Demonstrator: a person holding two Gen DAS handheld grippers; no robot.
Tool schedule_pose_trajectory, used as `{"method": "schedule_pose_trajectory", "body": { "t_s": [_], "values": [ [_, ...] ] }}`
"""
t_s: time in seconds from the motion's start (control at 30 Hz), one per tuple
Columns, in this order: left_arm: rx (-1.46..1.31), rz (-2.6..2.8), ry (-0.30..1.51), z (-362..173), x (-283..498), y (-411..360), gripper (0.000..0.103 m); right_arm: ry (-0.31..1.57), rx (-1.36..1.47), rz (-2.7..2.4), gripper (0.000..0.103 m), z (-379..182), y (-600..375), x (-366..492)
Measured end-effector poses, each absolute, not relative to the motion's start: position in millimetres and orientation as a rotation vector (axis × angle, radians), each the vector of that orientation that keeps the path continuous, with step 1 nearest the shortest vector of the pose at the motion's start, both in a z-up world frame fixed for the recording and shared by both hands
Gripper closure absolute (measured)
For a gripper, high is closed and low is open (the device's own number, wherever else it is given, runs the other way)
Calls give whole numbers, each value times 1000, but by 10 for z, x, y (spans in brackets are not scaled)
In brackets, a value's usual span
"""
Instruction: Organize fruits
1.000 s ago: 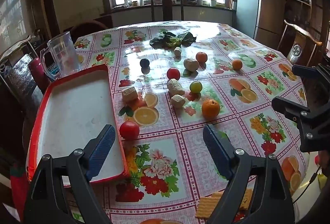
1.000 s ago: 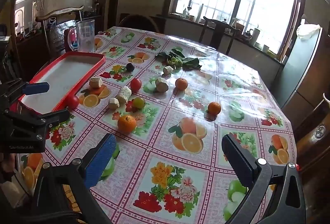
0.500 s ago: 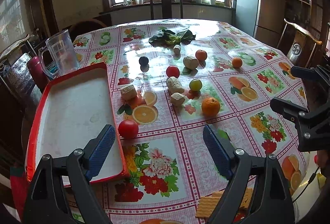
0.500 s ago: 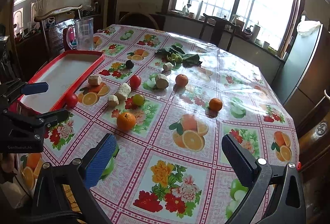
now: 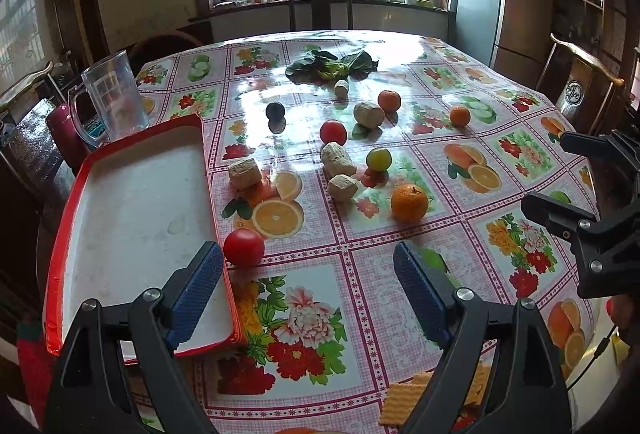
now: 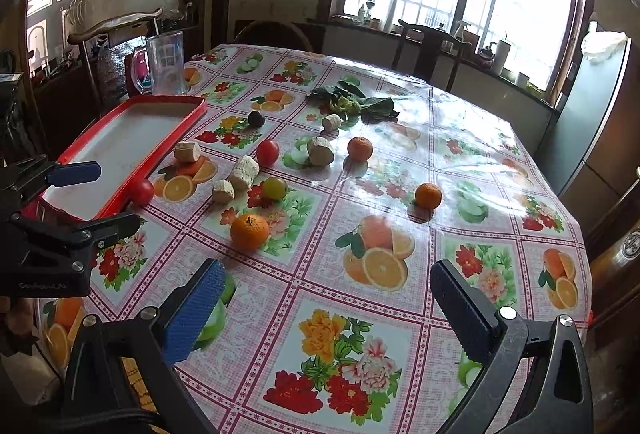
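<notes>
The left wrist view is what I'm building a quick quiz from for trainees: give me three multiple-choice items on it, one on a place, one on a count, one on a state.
1. Where does the nearest red tomato lie?
A. in the tray
B. on the cloth against the red tray rim
C. beside the pitcher

2. How many oranges are on the table?
A. three
B. one
C. five

3. How is the left gripper?
A. shut on a tomato
B. shut on nothing
C. open, holding nothing

Answers:
1 B, it sits on the cloth at the tray's outer edge.
2 A, one near and two far.
3 C, its blue fingers stand wide apart.
</notes>
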State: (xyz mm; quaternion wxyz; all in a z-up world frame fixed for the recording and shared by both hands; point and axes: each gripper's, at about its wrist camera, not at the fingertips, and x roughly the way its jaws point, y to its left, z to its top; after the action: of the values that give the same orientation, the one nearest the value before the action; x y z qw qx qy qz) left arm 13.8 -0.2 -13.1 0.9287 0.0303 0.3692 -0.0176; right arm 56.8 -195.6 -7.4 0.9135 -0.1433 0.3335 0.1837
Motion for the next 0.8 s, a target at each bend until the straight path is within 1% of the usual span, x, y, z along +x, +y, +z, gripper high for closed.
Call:
{"method": "schedule_pose_trajectory", "body": {
  "t_s": [0.17,0.23,0.4,0.43,0.47,0.5,0.53,0.57,0.63,0.73,0.77,0.8],
  "values": [
    [25,-66,764,-125,271,39,15,714,-238,464,11,-145,-1928,657],
    [27,-69,755,-124,349,46,15,716,-217,503,19,-179,-1894,716],
    [19,-88,780,-175,595,46,16,762,-165,613,33,-277,-1761,850],
    [14,-93,796,-204,648,46,17,785,-170,626,36,-314,-1734,881],
    [21,-94,817,-237,709,43,22,800,-166,641,38,-343,-1704,911],
    [26,-103,832,-271,766,38,24,829,-162,653,43,-378,-1686,943],
    [26,-113,840,-306,822,28,29,840,-155,664,46,-405,-1656,976],
    [11,-126,850,-333,871,12,34,856,-154,672,48,-439,-1628,1015],
    [19,-142,861,-394,968,-21,39,885,-150,679,48,-493,-1586,1095],
    [32,-156,873,-487,1093,-70,42,898,-150,689,51,-551,-1522,1196],
    [34,-160,881,-518,1128,-77,48,899,-150,694,51,-563,-1504,1223],
    [35,-165,896,-551,1161,-74,50,901,-150,696,54,-576,-1488,1248]
  ]
}}
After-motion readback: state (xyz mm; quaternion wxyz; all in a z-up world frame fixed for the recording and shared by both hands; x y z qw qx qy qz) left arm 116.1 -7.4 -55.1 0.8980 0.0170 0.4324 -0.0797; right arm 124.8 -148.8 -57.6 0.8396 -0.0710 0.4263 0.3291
